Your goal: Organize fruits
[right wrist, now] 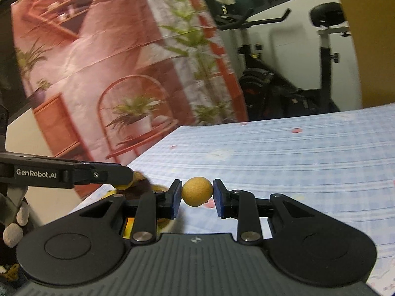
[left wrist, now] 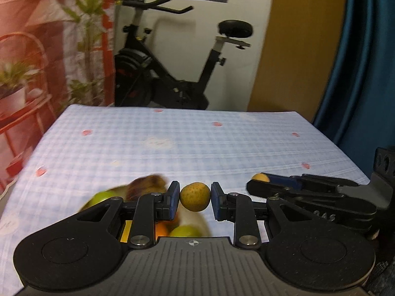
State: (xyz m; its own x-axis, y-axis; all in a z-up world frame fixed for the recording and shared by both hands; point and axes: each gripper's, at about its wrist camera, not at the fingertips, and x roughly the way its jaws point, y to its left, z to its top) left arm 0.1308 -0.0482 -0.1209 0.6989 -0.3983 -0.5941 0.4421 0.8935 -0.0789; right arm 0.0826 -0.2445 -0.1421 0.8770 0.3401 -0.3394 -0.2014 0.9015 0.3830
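I have a small round fruit in each gripper. The left gripper (left wrist: 195, 197) is closed on a yellow-green fruit (left wrist: 195, 196) with tiny dark dots on its skin. Both blue pads (left wrist: 174, 196) touch its sides, and it is up off the tabletop (left wrist: 222, 148). The right gripper (right wrist: 197, 196) is closed on a yellow-orange fruit (right wrist: 197, 191) the same way, with a blue pad on each side of it.

Just under and behind my left gripper there is a pile of more fruit, all blurry. I can see a green fruit (left wrist: 101, 197) on the left, a brown-and-yellow thing (left wrist: 148, 185) that I cannot name, an orange fruit (left wrist: 161, 230) and another green fruit (left wrist: 184, 231) low down. I cannot tell if they sit in a bowl or a basket.

From the left camera, my right gripper reaches in from the right side, near the tabletop's right edge, with its fruit at the tip. From the right camera, my left gripper comes in from the left, and I can read "GenRobot.AI" (right wrist: 36, 173) in white letters on its side.

The tabletop has a pale blue checked cloth with little pink spots. Far behind it stands a black exercise bike (left wrist: 167, 69). On the far left hangs a sheet (left wrist: 49, 49) with red shelves and green plants on it.
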